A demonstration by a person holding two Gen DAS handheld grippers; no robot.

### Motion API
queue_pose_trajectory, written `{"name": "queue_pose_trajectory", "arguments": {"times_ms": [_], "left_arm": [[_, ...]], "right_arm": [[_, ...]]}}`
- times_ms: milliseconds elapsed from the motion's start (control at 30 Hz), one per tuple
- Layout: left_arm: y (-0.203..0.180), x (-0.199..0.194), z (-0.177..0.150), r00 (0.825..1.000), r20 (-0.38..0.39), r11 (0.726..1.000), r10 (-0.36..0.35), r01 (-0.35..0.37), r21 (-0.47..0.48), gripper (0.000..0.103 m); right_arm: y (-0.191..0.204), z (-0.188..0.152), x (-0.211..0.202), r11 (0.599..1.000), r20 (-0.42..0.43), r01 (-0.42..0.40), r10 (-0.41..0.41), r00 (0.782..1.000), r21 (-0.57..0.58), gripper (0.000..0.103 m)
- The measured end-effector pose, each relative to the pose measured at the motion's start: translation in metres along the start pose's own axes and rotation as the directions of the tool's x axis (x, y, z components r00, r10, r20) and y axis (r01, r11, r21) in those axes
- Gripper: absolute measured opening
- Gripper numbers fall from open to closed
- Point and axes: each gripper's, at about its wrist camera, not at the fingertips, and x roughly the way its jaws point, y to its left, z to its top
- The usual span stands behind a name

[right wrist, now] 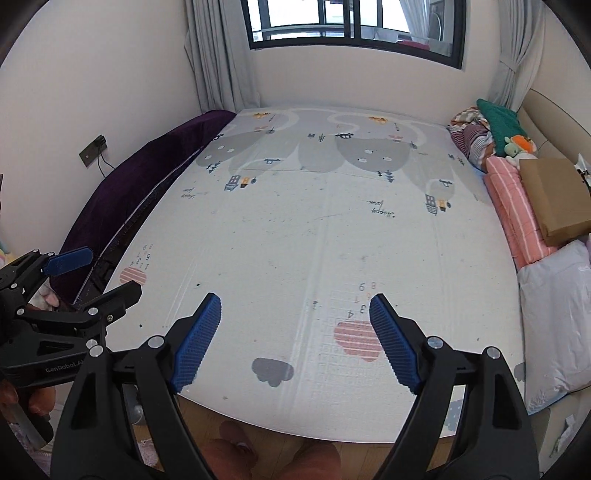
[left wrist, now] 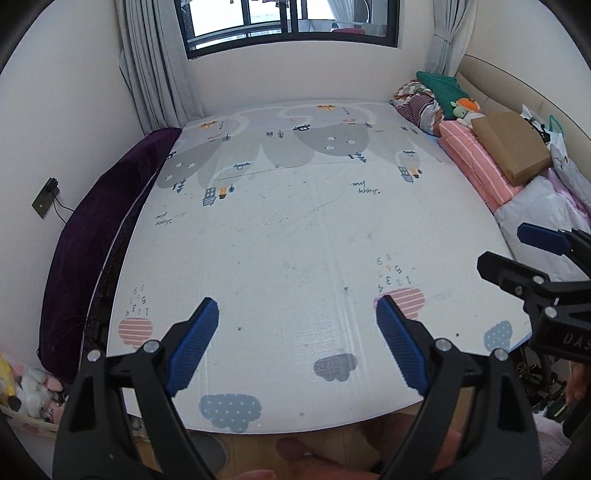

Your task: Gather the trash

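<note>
left gripper [left wrist: 297, 312] and right gripper [right wrist: 295, 308], each seen along its own blue-padded fingers, both with jaws spread wide and nothing between them, held above the near edge of a printed play mat [left wrist: 295, 229] that covers the bed. left view only: the right gripper enters at the right edge, and a basket of soft toys [left wrist: 27, 387] sits at lower left beside the wall. right view only: the left gripper enters at the left edge with the holder's fingers beneath it. trash: no distinct piece can be made out in either view; only small dark specks [left wrist: 239, 328] scattered over the mat. the mat carries clouds, numbers, houses and grey hill shapes. a dark purple cover [left wrist: 99, 229] lies along its left side against the wall, below a wall socket [left wrist: 46, 197] with a cord. along the right side lie a pink striped quilt [left wrist: 476, 162], a brown paper bag [left wrist: 511, 146] on it, a white plastic-wrapped bundle [right wrist: 554, 314] and piled clothes with a green item [left wrist: 441, 90]. at the far wall, a dark-framed window [left wrist: 291, 26] stands between grey curtains [left wrist: 147, 62].
</note>
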Motion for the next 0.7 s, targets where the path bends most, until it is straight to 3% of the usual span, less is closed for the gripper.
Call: {"name": "queue_pose_trajectory", "arguments": {"times_ms": [167,300,700], "left_arm": [[-0.038,0.000,0.018,1.000,-0.008,0.998,-0.021,0.020,-0.058,0.087],[-0.052,-0.001,0.027,1.000,-0.021,0.999,-0.002,0.001,-0.047,0.087],[-0.052,0.001,0.051,0.999,-0.037,1.000,-0.025,0.025,-0.009,0.087]], "right_arm": [[-0.046,0.008,-0.005,1.000,-0.014,-0.002,0.002,1.000,0.005,0.080],[-0.067,0.012,-0.010,1.000,-0.024,0.006,-0.005,1.000,0.025,0.080],[-0.078,0.026,-0.017,0.995,0.011,0.054,-0.056,0.998,0.088,0.080]]}}
